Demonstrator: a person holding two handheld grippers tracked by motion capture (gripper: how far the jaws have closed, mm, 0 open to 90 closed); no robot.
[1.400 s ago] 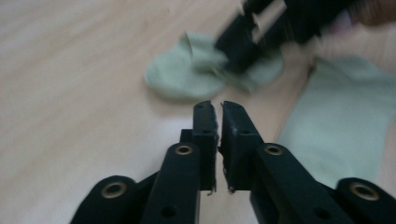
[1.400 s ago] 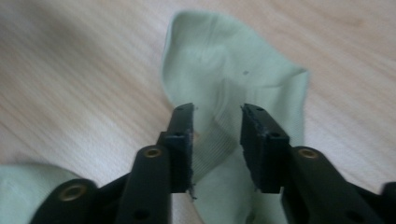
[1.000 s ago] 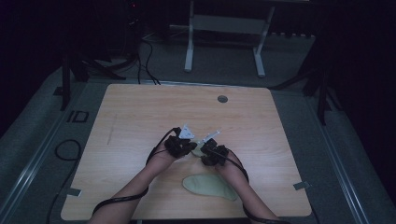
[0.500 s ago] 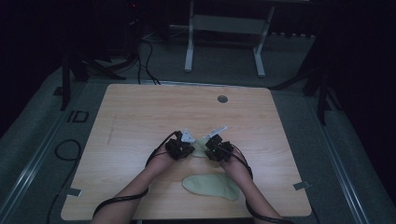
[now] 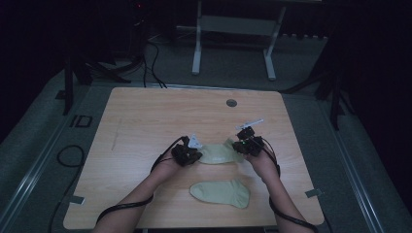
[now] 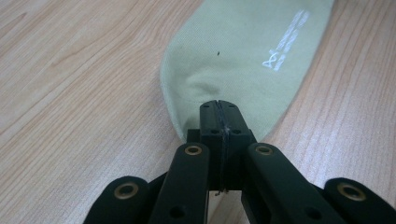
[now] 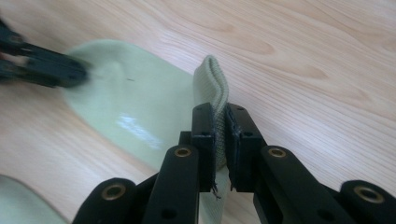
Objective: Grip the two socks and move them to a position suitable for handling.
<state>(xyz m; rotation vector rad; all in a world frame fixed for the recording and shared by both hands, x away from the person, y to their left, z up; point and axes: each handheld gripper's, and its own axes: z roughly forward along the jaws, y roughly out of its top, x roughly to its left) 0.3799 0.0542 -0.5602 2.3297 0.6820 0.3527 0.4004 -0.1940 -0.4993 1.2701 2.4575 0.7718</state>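
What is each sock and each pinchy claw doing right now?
Left gripper: shut on the toe end of the held sock.
Right gripper: shut on the ribbed cuff of the same sock.
Held sock: stretched between the two grippers, low over the table, printed side up.
Second sock: lying flat on the table, nearer the person, untouched.
Table: bare wood around the socks.

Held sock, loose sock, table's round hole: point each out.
held sock point(image 5: 218, 153), high view, its middle between the grippers
loose sock point(image 5: 221, 193), high view, its middle
round hole point(image 5: 231, 103), high view, its centre
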